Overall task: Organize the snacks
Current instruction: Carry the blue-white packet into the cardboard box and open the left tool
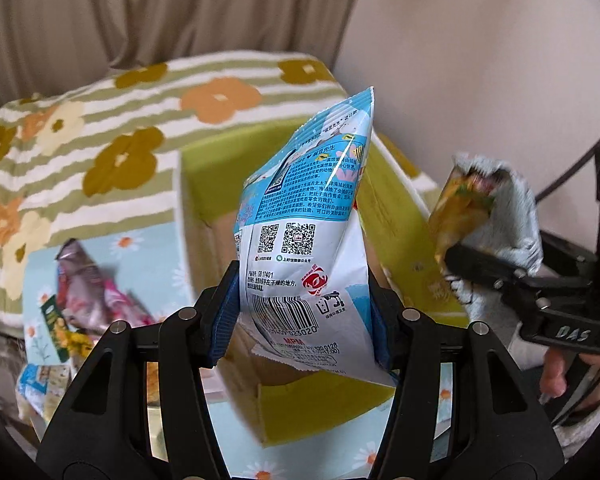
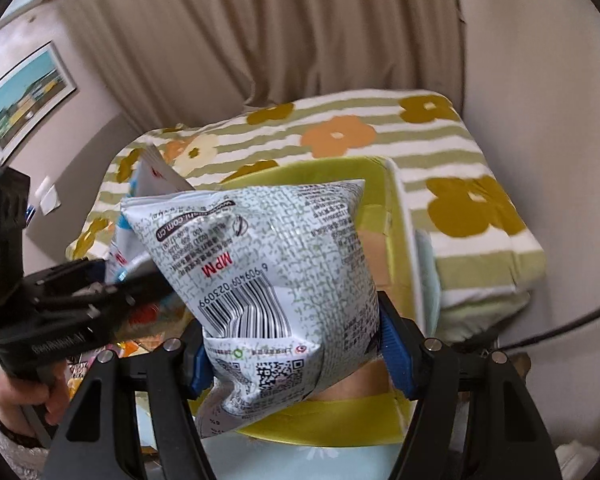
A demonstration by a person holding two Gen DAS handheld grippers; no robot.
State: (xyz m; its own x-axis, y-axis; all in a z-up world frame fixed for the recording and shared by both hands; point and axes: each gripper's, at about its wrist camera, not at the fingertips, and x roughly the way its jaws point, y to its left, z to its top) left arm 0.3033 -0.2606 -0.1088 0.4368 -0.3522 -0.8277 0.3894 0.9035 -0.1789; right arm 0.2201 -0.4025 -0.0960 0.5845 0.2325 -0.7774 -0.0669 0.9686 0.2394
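Left wrist view: left tool clamps a blue bag over the green box; back shows QR codes, barcode, "GB 17401", red "MPM". Right wrist view: right tool grips a grey bag, print upside down: "MPM", barcode, QR. Other small text unreadable. Snack pile at left is blurred, part cut off.
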